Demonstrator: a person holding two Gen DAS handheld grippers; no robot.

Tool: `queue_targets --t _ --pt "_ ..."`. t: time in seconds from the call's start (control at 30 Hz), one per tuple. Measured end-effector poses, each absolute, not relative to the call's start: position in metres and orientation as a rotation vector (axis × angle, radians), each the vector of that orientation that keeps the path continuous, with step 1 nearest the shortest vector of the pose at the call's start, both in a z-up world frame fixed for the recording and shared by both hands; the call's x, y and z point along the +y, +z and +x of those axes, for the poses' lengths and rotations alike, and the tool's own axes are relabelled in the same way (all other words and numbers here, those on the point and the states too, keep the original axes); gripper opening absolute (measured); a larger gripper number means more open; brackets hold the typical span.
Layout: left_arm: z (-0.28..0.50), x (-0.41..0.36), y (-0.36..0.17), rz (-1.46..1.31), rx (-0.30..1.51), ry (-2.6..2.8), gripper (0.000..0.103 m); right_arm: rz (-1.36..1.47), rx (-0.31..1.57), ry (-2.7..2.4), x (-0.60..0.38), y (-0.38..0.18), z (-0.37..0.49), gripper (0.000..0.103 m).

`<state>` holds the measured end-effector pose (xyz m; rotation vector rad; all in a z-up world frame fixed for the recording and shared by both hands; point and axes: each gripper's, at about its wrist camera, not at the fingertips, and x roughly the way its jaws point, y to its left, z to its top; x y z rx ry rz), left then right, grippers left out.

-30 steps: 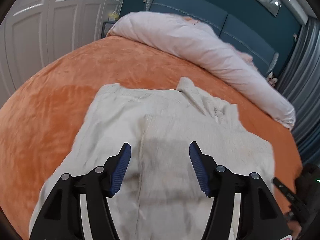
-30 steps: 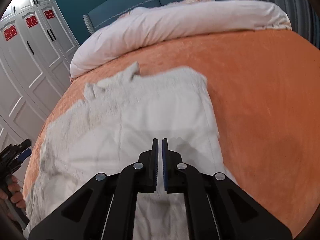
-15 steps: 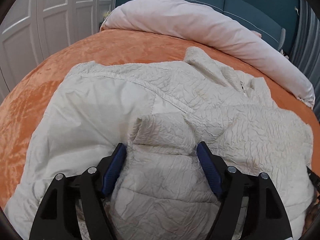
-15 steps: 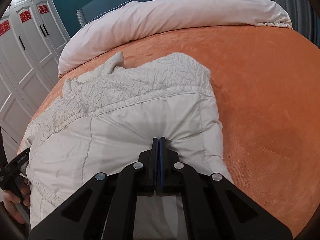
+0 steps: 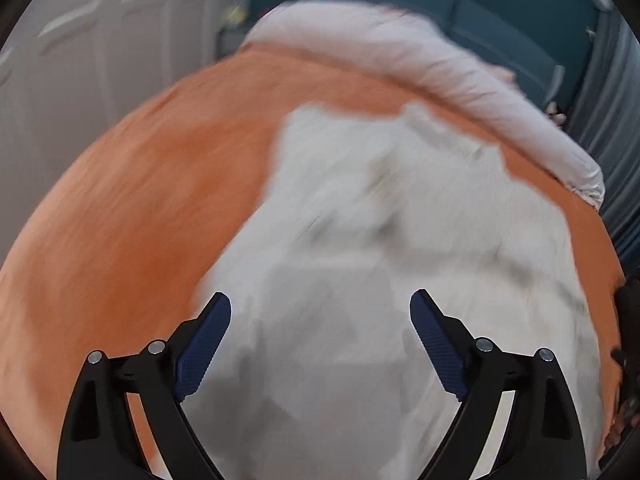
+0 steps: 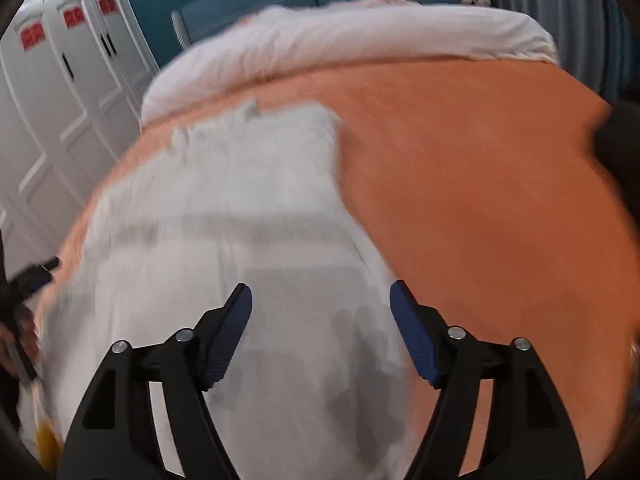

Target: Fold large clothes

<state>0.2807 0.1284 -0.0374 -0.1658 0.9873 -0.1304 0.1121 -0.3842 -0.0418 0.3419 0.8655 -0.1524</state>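
Observation:
A large cream-white padded jacket (image 5: pixel 380 240) lies spread on the orange bedspread (image 5: pixel 140 200); it also shows in the right wrist view (image 6: pixel 224 220). Both views are blurred by motion. My left gripper (image 5: pixel 320 320) is open and empty, above the jacket's near part. My right gripper (image 6: pixel 320 312) is open and empty, above the jacket's near right edge. The other gripper and a hand show at the left edge of the right wrist view (image 6: pixel 24 292).
A rolled pinkish-white duvet (image 5: pixel 420 64) lies across the far end of the bed, also in the right wrist view (image 6: pixel 360 40). White wardrobe doors (image 6: pixel 52 80) stand left. A teal headboard (image 5: pixel 500 12) and grey curtains (image 5: pixel 608 140) are behind.
My right gripper was shut on the jacket and has opened and let it go. Both grippers have lifted back from the jacket, which now lies flatter on the bed.

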Motion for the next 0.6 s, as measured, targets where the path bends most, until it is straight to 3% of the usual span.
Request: queue_targets --t 0.13,0.2,0.43,0.47,0.5,0.53,0.57,0.6 --pt "0.209 0.191 -0.067 -0.258 1.132 -0.060 0.089 0.482 0.998 -0.208 -0.389 -0.065 0.019 0.071" --pt "0.183 0.201 -0.070 -0.322 1.120 -0.073 0.089 0.589 0.991 -0.202 -0.389 -0.071 -0.007 0.072" --pt "0.169 0.180 -0.072 -0.354 1.111 -0.060 0.088 0.730 0.962 -0.126 -0.356 -0.082 0.012 0.073" --pt "0.169 0.178 -0.072 -0.349 1.111 -0.057 0.078 0.718 0.969 -0.133 -0.350 -0.082 0.017 0.064" --pt "0.168 0.176 -0.070 -0.346 1.115 -0.074 0.053 0.693 0.977 -0.150 -0.342 -0.080 0.021 0.056" --pt "0.168 0.175 -0.067 -0.354 1.131 -0.126 0.043 0.675 0.979 -0.153 -0.338 -0.078 0.020 0.036" --pt "0.165 0.172 -0.060 -0.332 1.129 -0.127 0.028 0.656 0.968 -0.150 -0.334 -0.071 0.019 0.023" --pt "0.162 0.170 -0.054 -0.317 1.119 -0.135 0.020 0.638 0.945 -0.142 -0.330 -0.061 0.015 0.020"
